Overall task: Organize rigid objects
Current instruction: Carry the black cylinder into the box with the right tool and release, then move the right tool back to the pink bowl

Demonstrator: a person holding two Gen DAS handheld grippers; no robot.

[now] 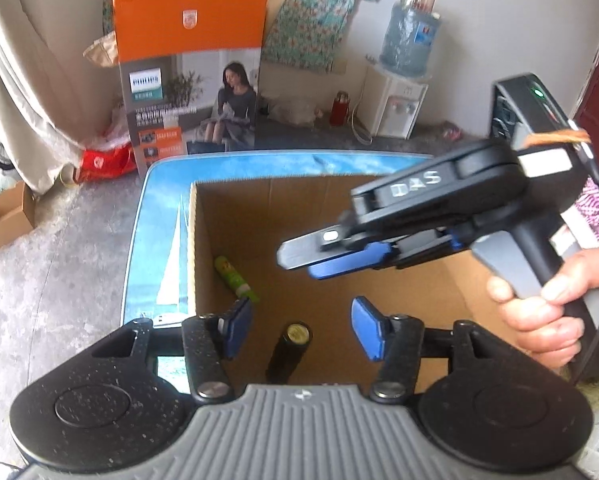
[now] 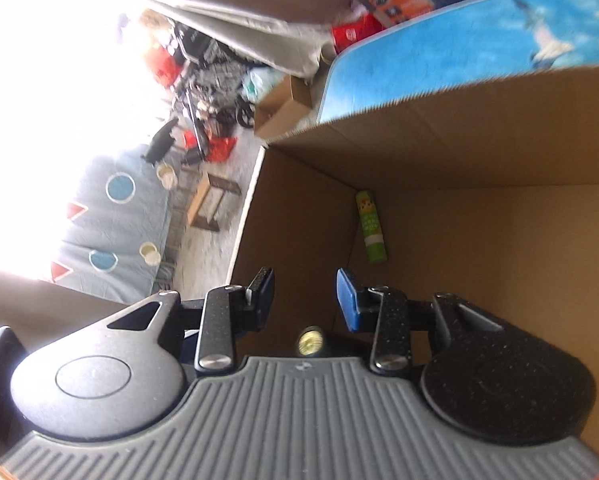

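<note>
An open cardboard box [image 1: 299,208] stands on a blue mat with a sailboat print [image 1: 163,240]. On the box floor lie a green tube [image 1: 235,280] by the left wall and a black bottle with a gold cap [image 1: 285,356]. My left gripper [image 1: 299,310] hangs open over the box, and the bottle lies below the gap, clear of both blue pads. My right gripper [image 1: 301,264], held by a hand [image 1: 539,312], reaches in from the right. In the right wrist view it [image 2: 304,280] is open with nothing between its pads, above the gold cap [image 2: 310,342] and near the green tube [image 2: 371,226].
Behind the mat stands a tall orange and grey carton [image 1: 191,72], with a water dispenser [image 1: 399,100] and a red flask [image 1: 339,108] by the wall. A small open carton [image 1: 3,220] sits on the concrete floor at left. The box walls [image 2: 459,140] rise around both grippers.
</note>
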